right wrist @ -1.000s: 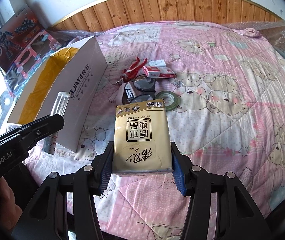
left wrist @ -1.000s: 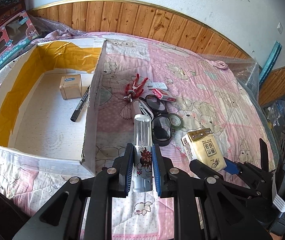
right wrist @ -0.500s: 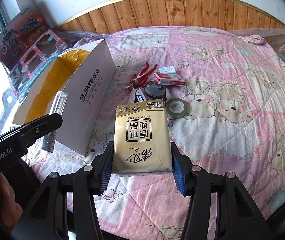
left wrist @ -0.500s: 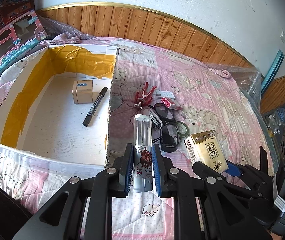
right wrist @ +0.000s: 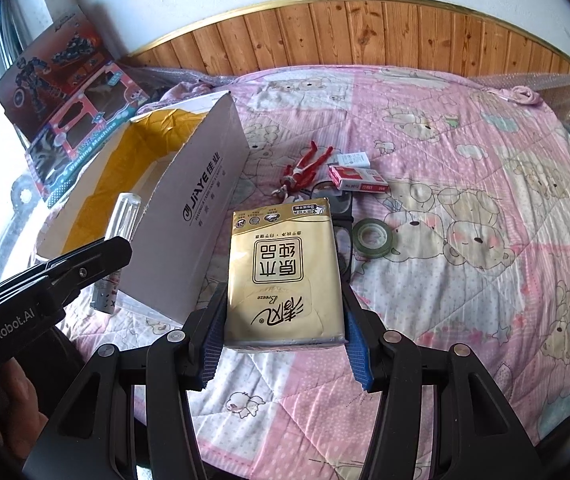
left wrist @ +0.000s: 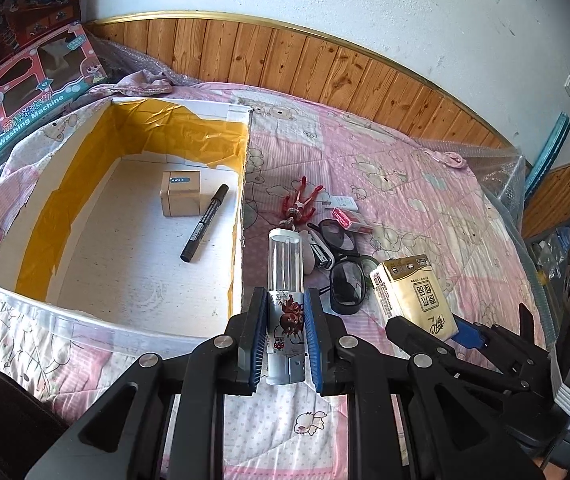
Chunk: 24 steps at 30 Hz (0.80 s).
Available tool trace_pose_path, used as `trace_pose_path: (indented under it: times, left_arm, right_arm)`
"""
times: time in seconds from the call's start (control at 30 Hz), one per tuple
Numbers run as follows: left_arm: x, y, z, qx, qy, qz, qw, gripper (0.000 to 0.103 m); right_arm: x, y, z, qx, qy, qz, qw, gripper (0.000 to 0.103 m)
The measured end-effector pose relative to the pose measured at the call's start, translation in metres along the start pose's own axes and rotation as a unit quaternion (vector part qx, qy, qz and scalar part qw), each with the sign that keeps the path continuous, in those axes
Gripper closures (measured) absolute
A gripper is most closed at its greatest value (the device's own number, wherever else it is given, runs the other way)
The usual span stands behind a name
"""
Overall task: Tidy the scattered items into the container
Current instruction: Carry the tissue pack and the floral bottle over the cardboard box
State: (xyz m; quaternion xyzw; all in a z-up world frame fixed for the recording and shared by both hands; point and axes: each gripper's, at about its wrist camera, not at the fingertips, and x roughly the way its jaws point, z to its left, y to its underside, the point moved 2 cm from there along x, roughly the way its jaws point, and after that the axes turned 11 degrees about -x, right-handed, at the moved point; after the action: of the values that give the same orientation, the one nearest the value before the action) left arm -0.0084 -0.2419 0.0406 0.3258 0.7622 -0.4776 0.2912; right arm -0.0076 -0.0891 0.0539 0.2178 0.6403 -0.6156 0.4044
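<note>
Left gripper (left wrist: pixel 285 334) clamps our clear-capped bottle (left wrist: pixel 285 280), held above the quilt (left wrist: pixel 405 184) beside the cardboard box (left wrist: pixel 45 216). Right gripper (right wrist: pixel 283 330) pinches our tissue pack (right wrist: pixel 285 276). Marker (left wrist: pixel 204 222) and tan cube (left wrist: pixel 181 193) lie inside the box.

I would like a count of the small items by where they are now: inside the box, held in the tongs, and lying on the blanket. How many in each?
Inside the box: 2 (tin, marker)
Held in tongs: 2 (bottle, tissue pack)
On the blanket: at least 6 (red figure, red packet, white packet, tape roll, sunglasses, stapler)
Total: at least 10
</note>
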Motion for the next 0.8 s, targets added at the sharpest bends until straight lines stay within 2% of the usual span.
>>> trace_pose_path:
  times: [0.8]
  left_arm:
    - [-0.015, -0.030, 0.039, -0.037, -0.018, -0.021, 0.9989, 0.084]
  right_arm:
    - [0.007, -0.041, 0.055, -0.049, -0.030, -0.014, 0.998, 0.048]
